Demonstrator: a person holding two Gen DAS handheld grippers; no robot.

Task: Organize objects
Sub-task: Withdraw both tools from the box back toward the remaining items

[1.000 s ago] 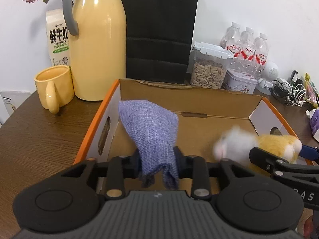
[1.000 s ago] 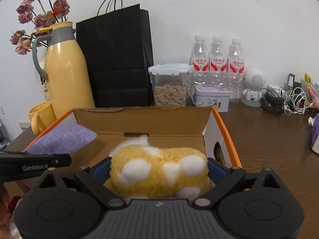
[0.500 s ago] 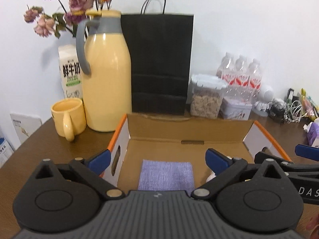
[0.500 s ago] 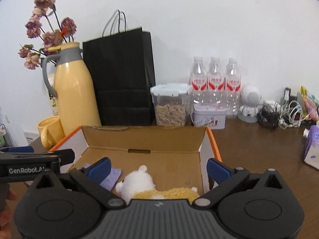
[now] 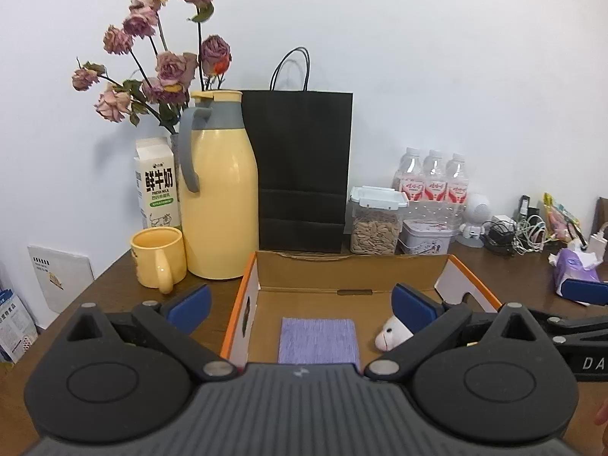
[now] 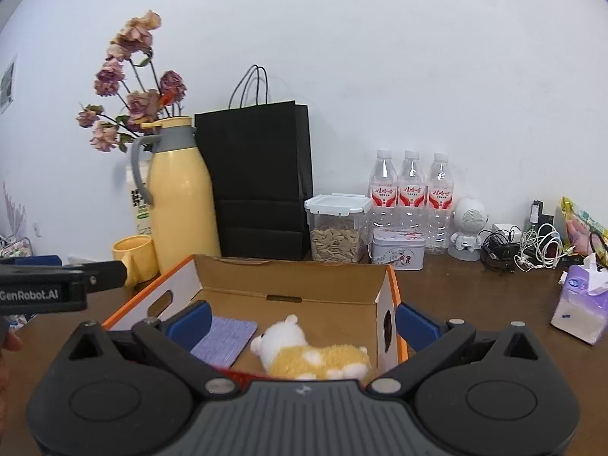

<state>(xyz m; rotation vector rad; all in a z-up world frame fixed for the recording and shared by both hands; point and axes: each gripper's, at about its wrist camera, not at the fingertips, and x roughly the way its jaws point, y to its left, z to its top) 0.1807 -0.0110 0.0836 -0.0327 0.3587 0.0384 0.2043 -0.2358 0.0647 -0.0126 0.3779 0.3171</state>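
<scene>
Cloth (image 5: 318, 340) — purple, woven, apparently folded flat in box (image 5: 353, 269).

Each gripper is matte black plastic: the left gripper (image 5: 302, 304) and right gripper (image 6: 302, 319) share blue pads (image 5: 412, 306), round silver pivot screws, two embossed discs and a ribbed grey centre plate. White "GenRobot.AI" lettering shows at the right view's left edge.

The left gripper (image 5: 302, 304) is spread wide, its blue-padded fingers (image 5: 189, 303) clasping nothing, and it tilts slightly downward. The right gripper (image 6: 302, 321) is likewise spread wide and empty, its fingers (image 6: 416, 321) apart, angled slightly downward alongside the left. A fingertip of the person's hand (image 6: 9, 342) shows at the edge.
</scene>
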